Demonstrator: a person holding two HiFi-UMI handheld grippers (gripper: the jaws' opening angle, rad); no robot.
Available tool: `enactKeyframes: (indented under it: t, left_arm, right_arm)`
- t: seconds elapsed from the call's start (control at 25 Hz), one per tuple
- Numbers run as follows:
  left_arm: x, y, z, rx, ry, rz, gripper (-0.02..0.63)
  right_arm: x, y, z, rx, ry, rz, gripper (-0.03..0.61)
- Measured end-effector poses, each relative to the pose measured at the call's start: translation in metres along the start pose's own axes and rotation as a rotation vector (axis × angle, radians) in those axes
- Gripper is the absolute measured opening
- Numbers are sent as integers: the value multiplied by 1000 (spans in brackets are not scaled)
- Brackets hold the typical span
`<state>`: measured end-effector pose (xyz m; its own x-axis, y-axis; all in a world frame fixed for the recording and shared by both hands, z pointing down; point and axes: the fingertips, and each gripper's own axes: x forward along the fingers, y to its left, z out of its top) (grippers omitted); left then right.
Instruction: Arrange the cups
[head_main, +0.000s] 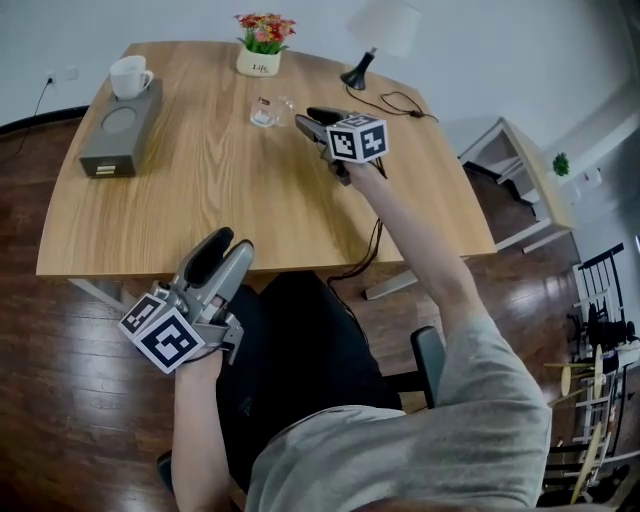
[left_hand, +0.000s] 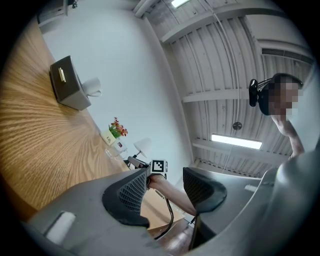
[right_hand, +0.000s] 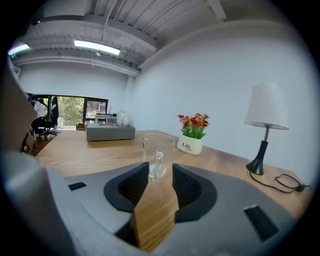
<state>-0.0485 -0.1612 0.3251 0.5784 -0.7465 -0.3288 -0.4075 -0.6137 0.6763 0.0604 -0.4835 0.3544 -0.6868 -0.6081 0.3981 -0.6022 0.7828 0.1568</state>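
Observation:
A clear glass cup (head_main: 268, 112) with a handle stands on the wooden table (head_main: 230, 210) in front of the flower pot. My right gripper (head_main: 311, 121) hovers just right of it, open, and nothing sits between its jaws. In the right gripper view the glass cup (right_hand: 158, 156) stands just ahead of the right gripper (right_hand: 160, 179), its handle turned toward me. A white cup (head_main: 130, 76) rests on a grey box (head_main: 121, 130) at the table's far left. My left gripper (head_main: 228, 248) is open and empty, held off the table's near edge above the lap.
A white pot of red flowers (head_main: 260, 60) stands at the back, and a black-footed lamp (head_main: 376, 38) with a trailing cable (head_main: 398, 101) sits to its right. A white side table (head_main: 520, 180) is on the floor to the right. Wide bare tabletop lies between box and glass.

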Motion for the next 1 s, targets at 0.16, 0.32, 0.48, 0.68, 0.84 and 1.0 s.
enactKeyframes:
  t: [0.16, 0.32, 0.48, 0.68, 0.84, 1.0]
  left_arm:
    - [-1, 0, 2, -2, -4, 1, 239]
    - [-1, -1, 4, -5, -12, -3, 239]
    - [-2, -1, 5, -10, -13, -4, 239]
    - [-1, -1, 5, -9, -15, -4, 239]
    - [-1, 0, 5, -10, -15, -3, 239]
    - [1, -1, 3, -10, -10, -6, 239]
  right_arm:
    - [19, 5, 5, -51, 29, 0, 166]
    - [37, -1, 4, -95, 76, -33, 163]
    - [49, 1, 6, -130, 89, -28, 162]
    - [47, 10, 11, -135, 89, 8, 67]
    - [37, 27, 15, -88, 46, 53, 60]
    - [25, 53, 16, -20, 6, 138, 60]
